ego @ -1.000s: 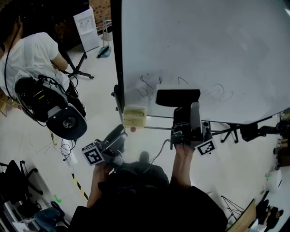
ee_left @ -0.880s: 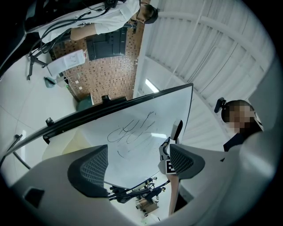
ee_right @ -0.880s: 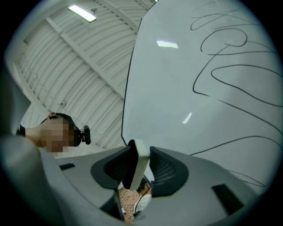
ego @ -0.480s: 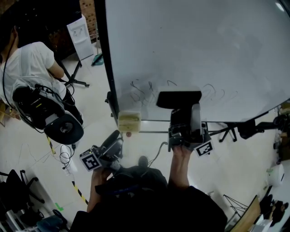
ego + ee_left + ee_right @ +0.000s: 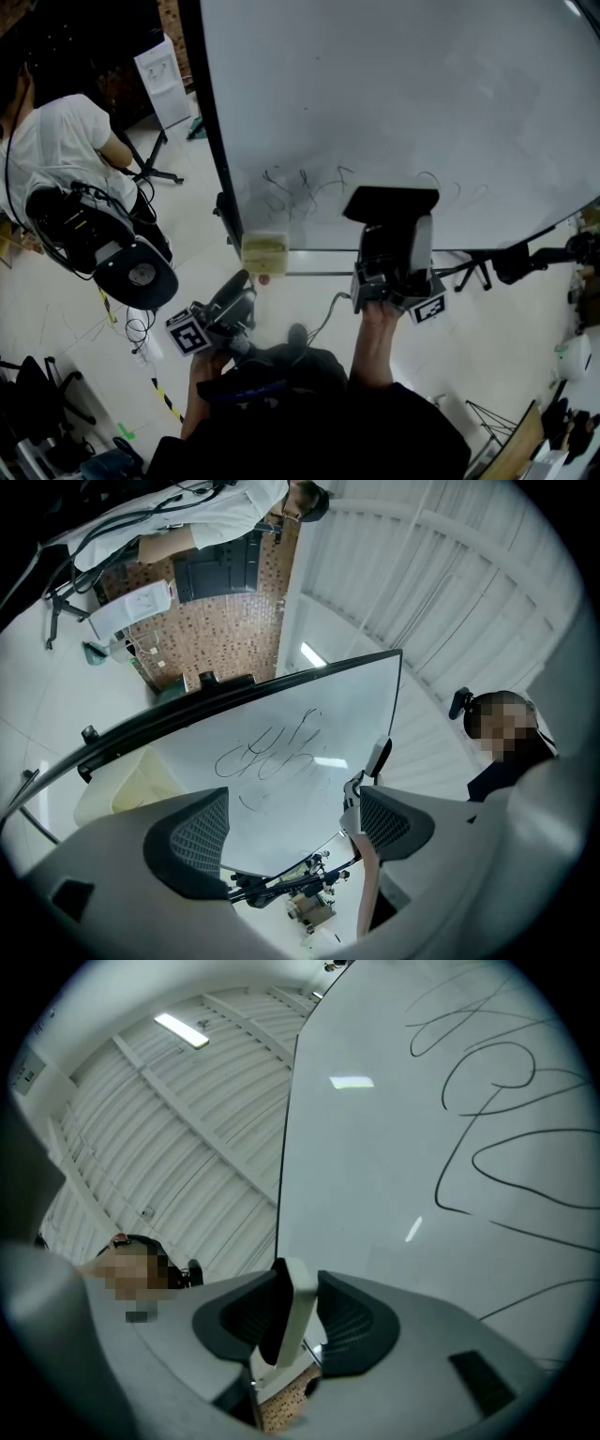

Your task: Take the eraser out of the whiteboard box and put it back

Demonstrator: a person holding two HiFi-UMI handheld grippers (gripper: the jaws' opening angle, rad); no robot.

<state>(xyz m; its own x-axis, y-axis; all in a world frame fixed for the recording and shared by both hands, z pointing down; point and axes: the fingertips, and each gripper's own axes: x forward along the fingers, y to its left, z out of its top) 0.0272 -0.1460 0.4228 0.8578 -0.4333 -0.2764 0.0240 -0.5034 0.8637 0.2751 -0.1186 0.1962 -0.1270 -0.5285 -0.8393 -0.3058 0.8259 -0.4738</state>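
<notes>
Writing: only loose black pen scribbles (image 5: 309, 183) low on the whiteboard (image 5: 403, 94), loops and strokes, no word I can read. In the right gripper view the same kind of curling lines (image 5: 497, 1101) run across the board (image 5: 375, 1147). Each tool carries a cube with black-and-white square markers, right cube (image 5: 427, 307), left cube (image 5: 189, 333). No brand or label legible anywhere.

Right tool (image 5: 391, 228): raised, pointing steeply up at the board. Jaws partly closed and clamped on the eraser (image 5: 391, 202). From above, the eraser is a dark block held against or just in front of the board's lower part; I cannot tell whether it touches. In the right tool's (image 5: 298, 1290) own view the eraser (image 5: 292, 1321) sits edge-on between the ribbed pads, a thin slab, pale on one side and dark on the other. A bare forearm (image 5: 370, 361) runs straight up to this tool.

Left tool (image 5: 239, 286): low, to the left, pointing slightly upward. In its own view the left tool (image 5: 295, 822) has its jaws standing wide apart, nothing between them, only the board (image 5: 309, 724) beyond. The hand (image 5: 210, 358) is close to the body.

Whiteboard box (image 5: 264, 254): pale yellowish, at the board's lower left corner, well left of the eraser. The eraser is out of it.

A person in a white shirt (image 5: 56, 141) stands far left.
</notes>
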